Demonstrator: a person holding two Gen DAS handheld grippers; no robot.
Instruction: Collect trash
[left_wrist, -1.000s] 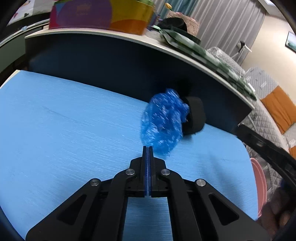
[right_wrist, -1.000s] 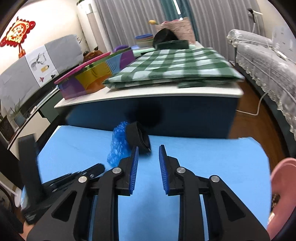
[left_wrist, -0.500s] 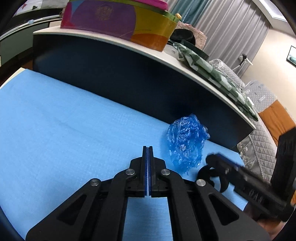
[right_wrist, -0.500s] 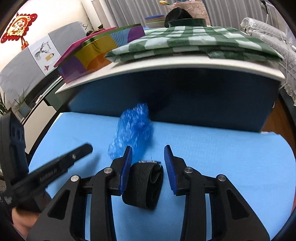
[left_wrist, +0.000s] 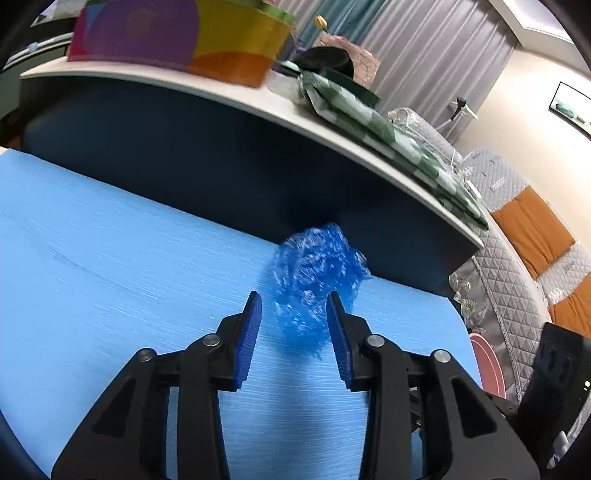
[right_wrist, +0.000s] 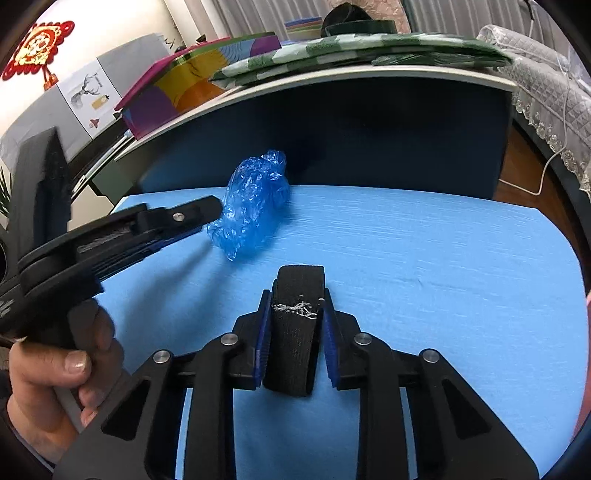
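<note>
A crumpled blue plastic bag (left_wrist: 316, 280) lies on the blue mat (left_wrist: 110, 266) near the dark desk front. My left gripper (left_wrist: 293, 314) is open, its fingertips on either side of the bag's near end. In the right wrist view the bag (right_wrist: 253, 201) lies left of centre, with the left gripper (right_wrist: 201, 218) reaching it from the left. My right gripper (right_wrist: 295, 325) is shut on a black roll of strap (right_wrist: 297, 325) and holds it over the mat.
A dark desk (right_wrist: 369, 122) with a white top stands behind the mat. It carries a colourful box (left_wrist: 177, 37) and a folded green checked cloth (right_wrist: 351, 48). A pink bin rim (left_wrist: 487, 365) shows at the mat's right edge. A sofa with orange cushions (left_wrist: 532, 229) stands further right.
My left gripper has opened and moved up to the blue bag. My right gripper has closed on the black roll and lifted it clear of the bag.
</note>
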